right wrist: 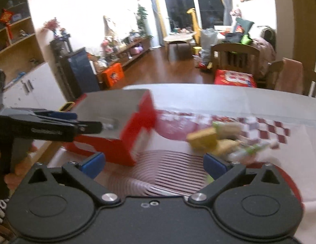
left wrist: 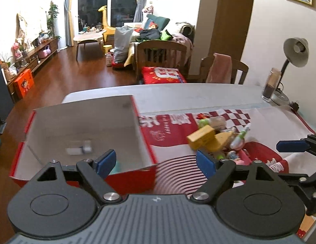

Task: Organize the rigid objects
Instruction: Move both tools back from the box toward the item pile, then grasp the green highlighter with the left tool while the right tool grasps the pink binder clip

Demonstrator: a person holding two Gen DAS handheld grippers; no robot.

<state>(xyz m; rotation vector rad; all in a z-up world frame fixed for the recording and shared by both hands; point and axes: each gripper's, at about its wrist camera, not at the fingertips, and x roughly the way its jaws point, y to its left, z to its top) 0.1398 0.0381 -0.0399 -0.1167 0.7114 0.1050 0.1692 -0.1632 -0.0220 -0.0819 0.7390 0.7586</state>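
Note:
A red cardboard box (left wrist: 146, 142) with a white inside stands open on the table's left; a small white object (left wrist: 80, 148) lies on its floor. A pile of small items lies to its right: a yellow block (left wrist: 200, 137), a green-and-white marker (left wrist: 242, 135), other toys. My left gripper (left wrist: 156, 163) is open and empty, over the box's right front corner. My right gripper (right wrist: 154, 163) is open and empty, above the patterned cloth (right wrist: 168, 174) between the box (right wrist: 135, 128) and the pile (right wrist: 204, 139). The left gripper (right wrist: 56, 126) shows at the left of the right wrist view.
A glass jar (left wrist: 271, 85) and a desk lamp (left wrist: 295, 50) stand at the table's far right. Wooden chairs (left wrist: 161, 58) stand behind the table. The right gripper's finger (left wrist: 292, 145) reaches in at the right edge.

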